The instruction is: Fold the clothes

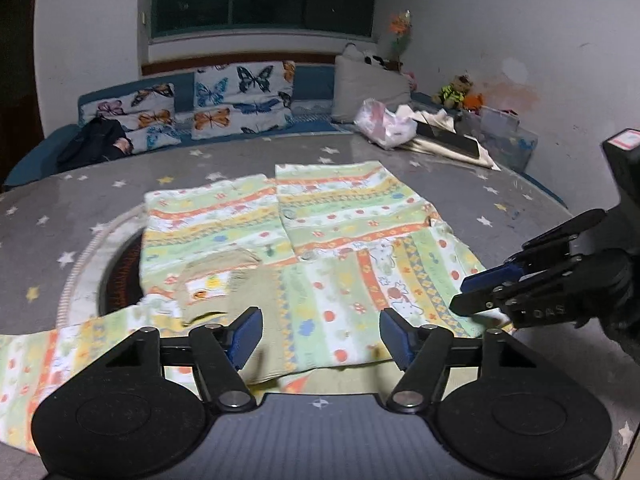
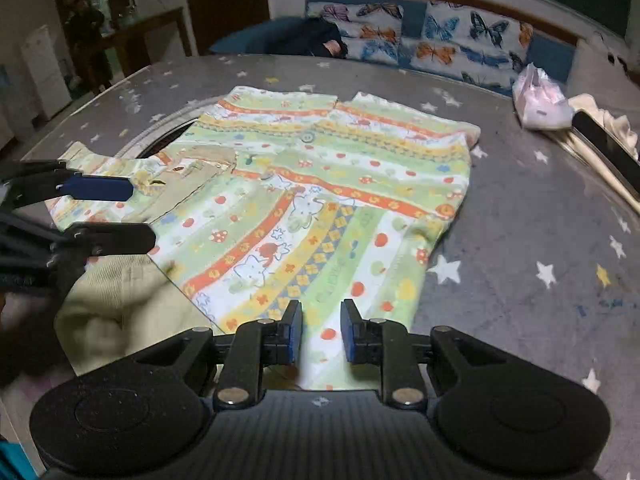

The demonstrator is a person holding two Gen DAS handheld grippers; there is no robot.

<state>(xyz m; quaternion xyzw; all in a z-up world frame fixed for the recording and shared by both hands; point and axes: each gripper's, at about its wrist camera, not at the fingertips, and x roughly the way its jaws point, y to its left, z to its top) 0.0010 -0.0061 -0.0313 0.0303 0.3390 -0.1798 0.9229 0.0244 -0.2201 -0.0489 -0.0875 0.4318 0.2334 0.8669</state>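
Garment: one child's patterned shirt [image 1: 320, 240], striped green, orange and yellow, lying flat on my star-printed grey table cover [image 1: 80, 216], front up, with the collar end towards me and the hem towards the far sofa [image 1: 240, 92].

Left item: my left gripper [image 1: 320, 336], held low over the collar side, jaws standing well apart, nothing between the pads; only the beige collar band [image 1: 260, 292] and printed cloth lie beneath the gap. The left sleeve [image 1: 32, 364] runs out flat to the left edge of that view.

Right item: my right gripper [image 2: 322, 330], above the near right edge of the shirt, jaws parted narrowly, cloth visible under the gap but not pinched, as far as I can judge. The right sleeve [image 2: 360, 248] lies folded in across the chest.

Far right: plastic bag [image 2: 540, 100] and dark tablet [image 2: 604, 140], well apart from the shirt.

Step in hand, by my judgement: sleeve folds, one side done, left side pending. Next move calls for lowering my left jaws onto the left sleeve and closing on one layer only, then carrying it across.
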